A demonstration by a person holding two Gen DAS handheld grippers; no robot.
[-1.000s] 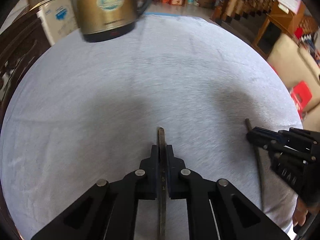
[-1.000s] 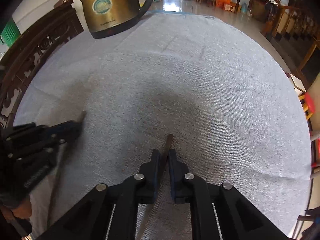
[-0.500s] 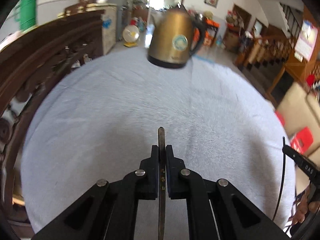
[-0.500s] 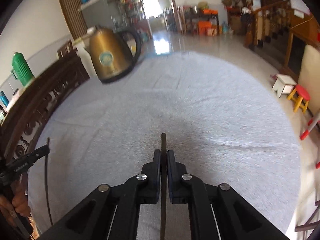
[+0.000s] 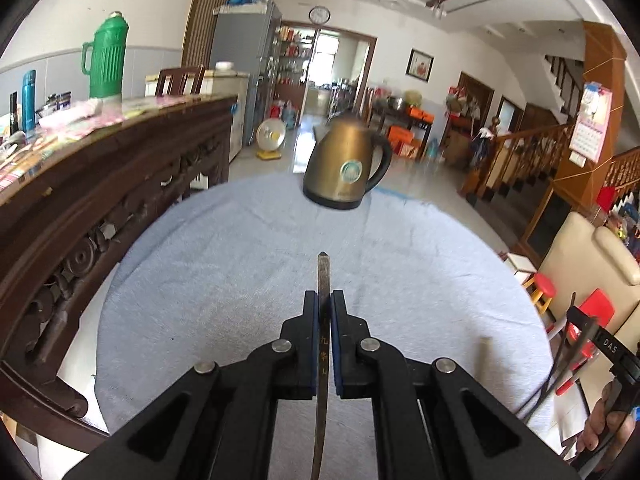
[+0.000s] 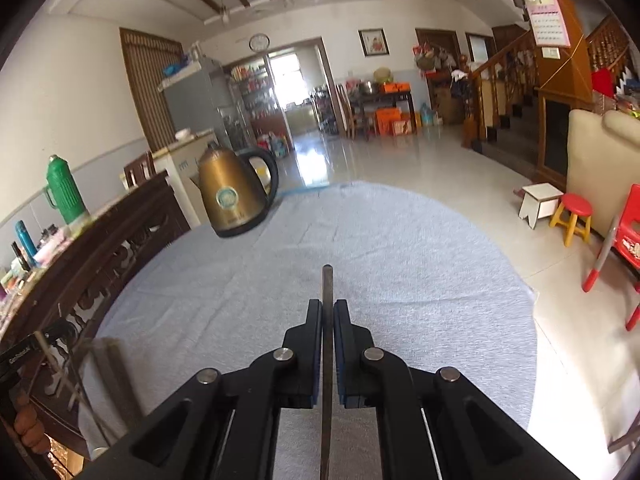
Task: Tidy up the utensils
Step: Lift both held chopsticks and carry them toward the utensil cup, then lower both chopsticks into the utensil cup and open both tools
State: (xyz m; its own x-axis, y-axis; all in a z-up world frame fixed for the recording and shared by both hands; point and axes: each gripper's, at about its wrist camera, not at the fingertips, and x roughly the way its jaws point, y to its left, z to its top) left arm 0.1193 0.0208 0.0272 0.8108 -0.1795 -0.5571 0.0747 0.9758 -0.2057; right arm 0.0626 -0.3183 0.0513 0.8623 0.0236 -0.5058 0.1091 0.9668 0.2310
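Big open room: tiled floor (image 6: 432, 168), beamed ceiling, wall clock (image 5: 319, 14), wooden staircase (image 5: 516, 156) to the right, cream sofa (image 6: 600, 168) beside red stools (image 6: 572, 216).

Dark carved wooden sideboard (image 5: 92, 208) along the left, just beside the table; green thermos (image 5: 105, 56) and blue bottle (image 5: 28, 100) standing on top of it.

Round table (image 5: 224, 280) under a pale blue-grey cloth, filling the lower half of both views. Gold kettle (image 5: 346, 166) with black handle upright at the far edge, well apart from both claws.

Left claw (image 5: 325, 320) up off the cloth, tilted down, pads pressed together on a thin, flat dark metal utensil handle (image 5: 322, 276); tip poking out past the fingertips, the rest running back between the arms toward the camera. Small characters stamped on the strip between the pads.

Right claw (image 6: 328, 320) likewise clear of the cloth, pinching a second slim dark utensil (image 6: 327, 288) edge-on, its end sticking out just ahead of the pads.

Each claw visible at the margin of the other's view: right claw at the right edge of the left camera, held by a hand (image 5: 608, 420); left claw at the lower left of the right camera, blurred, with a few fingers (image 6: 28, 424) showing. Which kind of utensil each is: cannot tell, working ends hidden.
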